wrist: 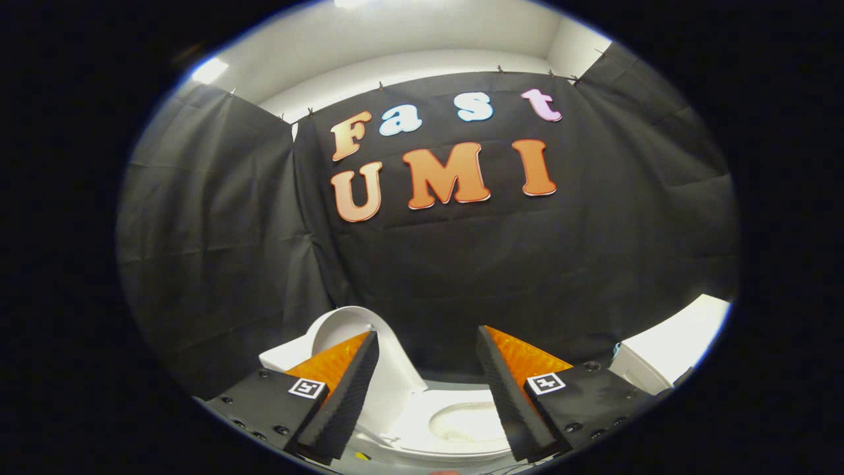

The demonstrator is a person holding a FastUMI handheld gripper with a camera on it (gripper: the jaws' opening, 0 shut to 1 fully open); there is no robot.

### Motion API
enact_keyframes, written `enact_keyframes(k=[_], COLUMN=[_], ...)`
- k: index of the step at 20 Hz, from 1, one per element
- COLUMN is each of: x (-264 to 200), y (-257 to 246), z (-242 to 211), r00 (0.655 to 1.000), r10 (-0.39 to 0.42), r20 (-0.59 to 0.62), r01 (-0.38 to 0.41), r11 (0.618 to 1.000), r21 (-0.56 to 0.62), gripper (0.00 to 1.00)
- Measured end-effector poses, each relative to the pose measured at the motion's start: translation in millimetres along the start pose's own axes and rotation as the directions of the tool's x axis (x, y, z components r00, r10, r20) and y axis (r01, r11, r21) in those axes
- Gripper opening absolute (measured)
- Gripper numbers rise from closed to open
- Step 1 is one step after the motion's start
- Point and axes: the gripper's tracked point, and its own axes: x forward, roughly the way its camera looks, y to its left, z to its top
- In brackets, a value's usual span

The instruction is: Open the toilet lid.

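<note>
Both of my gripper (427,343) fingers poke out low in front of me, and they are spread wide apart. Nothing is held between them. Each finger has a bumpy pad (348,389) on its inner side, and each one carries a small square marker (308,388) with a black and white pattern near its base.

Just past my fingers sits the white toilet (422,422). Its lid (359,336) is already standing up. It rises just behind my left finger, and that finger hides part of it. The lid leans back toward the black cloth wall (461,264). My fingers do not touch it.

Down in the gap between my fingers I see the toilet seat (415,406), lying flat. The open bowl (471,422) shows in the middle of it, closer to my right finger.

Off past my right finger is a white boxy thing (666,346). I cannot tell what it is.

Black cloth hangs all around behind the toilet. Above the cloth I see a white ceiling (395,39) with a bright light (210,69) on it.
</note>
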Motion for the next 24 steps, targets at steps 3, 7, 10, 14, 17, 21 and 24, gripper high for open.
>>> enact_keyframes(k=[3, 7, 10, 14, 17, 21, 24], x=[-18.6, -38.7, -54.9, -73.7, -88.1, -102.8, -108.8], y=[-46.7, -107.4, -144.0, -172.9, -192.8, -199.3, -225.4], z=[-14.5, -23.6, -25.8, -23.8, -31.0, -40.0, -39.0], r00=[0.999, 0.995, 0.991, 0.991, 0.987, 0.982, 0.954], r10=[-0.032, -0.089, -0.13, -0.127, -0.145, -0.148, -0.227], r20=[-0.026, -0.039, -0.018, 0.03, 0.071, 0.114, 0.196], r01=[0.031, 0.09, 0.131, 0.124, 0.143, 0.144, 0.211], r11=[0.999, 0.995, 0.99, 0.989, 0.989, 0.989, 0.973], r21=[-0.007, 0.037, 0.059, 0.08, 0.037, 0.037, 0.096], gripper=[0.95, 0.95, 0.95, 0.94, 0.95, 0.98, 0.98])
